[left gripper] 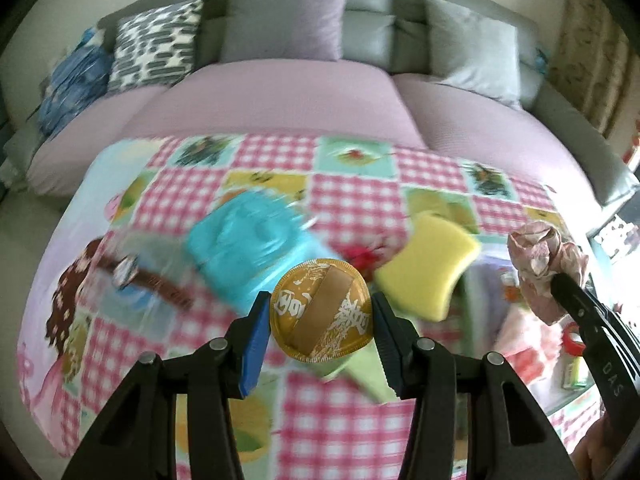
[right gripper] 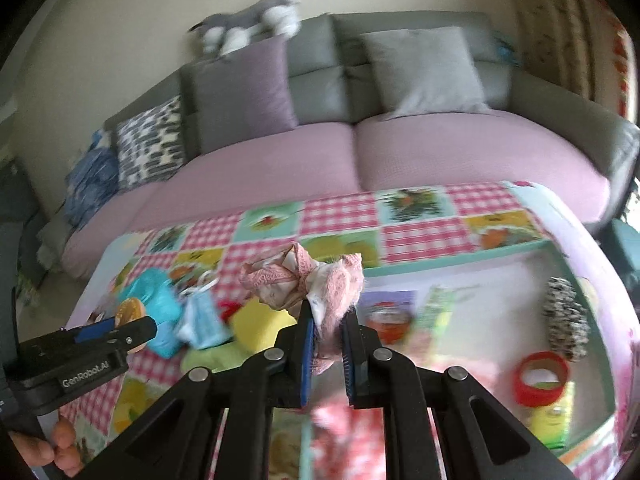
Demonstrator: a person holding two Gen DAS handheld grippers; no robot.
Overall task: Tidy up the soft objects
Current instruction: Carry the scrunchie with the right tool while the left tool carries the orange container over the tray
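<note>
The left gripper pinched a gold puff edgewise above the table's middle, the right gripper clamped pink cloth tight; either could slip out.

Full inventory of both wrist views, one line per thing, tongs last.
Round gold powder puff: 1, gold with tan strap, between left tongs' pads.
Pink lacy fabric bundle: 1, pink and white, pinched in right tongs.
Yellow sponge: 1, on tablecloth, right of puff.
Turquoise soft pad: 1, blurred, on tablecloth.
Red tape roll: 1, table's right side.
Black-and-white speckled roll: 1, behind the tape.
Patchwork checked tablecloth: 1, pink, teal, yellow.
Sofa: 1, grey, lilac seats.
Cushions: 5, patterned, purple, grey, blue ones at far left.
Plush toy: 1, grey-white, on sofa back.
Left tongs: closed on puff.
Right tongs: shut on bundle.
</note>
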